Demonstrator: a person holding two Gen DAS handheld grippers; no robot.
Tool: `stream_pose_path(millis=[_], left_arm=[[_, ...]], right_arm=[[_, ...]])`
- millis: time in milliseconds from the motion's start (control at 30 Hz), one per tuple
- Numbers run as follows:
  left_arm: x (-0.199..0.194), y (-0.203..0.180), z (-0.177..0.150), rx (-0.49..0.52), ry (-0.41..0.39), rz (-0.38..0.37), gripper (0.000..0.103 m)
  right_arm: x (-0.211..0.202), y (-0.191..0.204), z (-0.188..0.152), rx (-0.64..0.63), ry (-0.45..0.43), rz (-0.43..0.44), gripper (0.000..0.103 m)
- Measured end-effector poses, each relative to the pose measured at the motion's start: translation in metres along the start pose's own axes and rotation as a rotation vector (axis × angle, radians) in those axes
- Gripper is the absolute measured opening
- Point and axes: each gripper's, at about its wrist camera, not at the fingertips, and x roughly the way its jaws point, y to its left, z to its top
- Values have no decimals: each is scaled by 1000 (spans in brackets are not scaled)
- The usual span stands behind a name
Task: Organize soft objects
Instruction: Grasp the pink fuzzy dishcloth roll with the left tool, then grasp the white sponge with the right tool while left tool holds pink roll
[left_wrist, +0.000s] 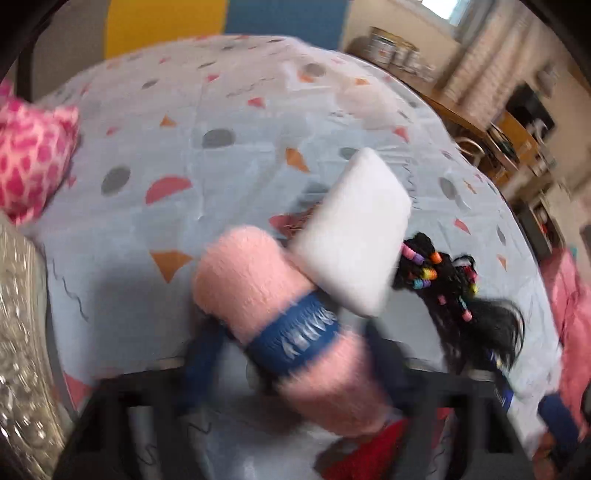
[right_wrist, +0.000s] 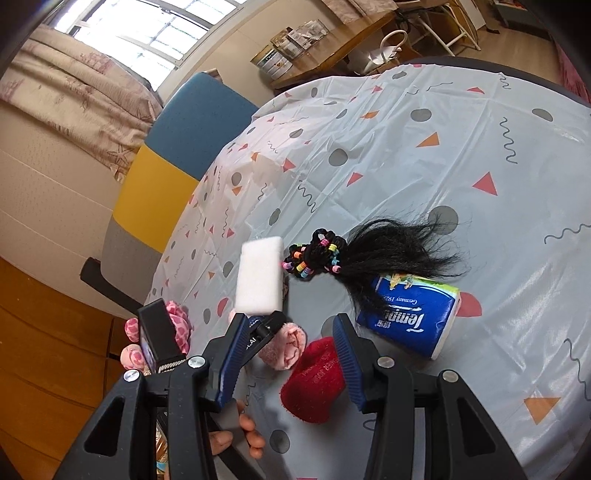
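left gripper (left_wrist: 295, 350) has its blue fingers (left_wrist: 201, 354) closed on a pink towel roll (left_wrist: 258, 280) with a blue band, near the tabletop's (left_wrist: 184, 110) edge. right gripper (right_wrist: 291, 354) stands half open and empty above a red cloth (right_wrist: 314, 387). just past the roll lies a white sponge (right_wrist: 258, 277), then a black hairpiece with coloured beads (right_wrist: 332, 254) and a blue tissue pack (right_wrist: 410, 317). a pink spotted plush (left_wrist: 29, 158) sits at the tabletop's far side edge.

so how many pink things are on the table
2: a pink towel roll with a blue band, between the left claw's fingers beside the white sponge, and a pink spotted plush at the table's edge. Others may be hidden.
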Motion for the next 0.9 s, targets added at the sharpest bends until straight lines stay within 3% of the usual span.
stream_pose_path(millis=[267, 533, 767, 900], left_arm=[[-35, -1, -30, 156, -14, -13, 50], [-94, 3, -104, 345, -47, 4, 50], [-127, 13, -167, 422, -52, -4, 50], [-123, 14, -198, 420, -39, -14, 50]], right_arm=[[0, -2, 0, -1, -12, -14, 48], [-1, -23, 3, 104, -9, -9, 47], [-5, -31, 5, 145, -43, -35, 48], [5, -21, 2, 92, 4, -26, 47]])
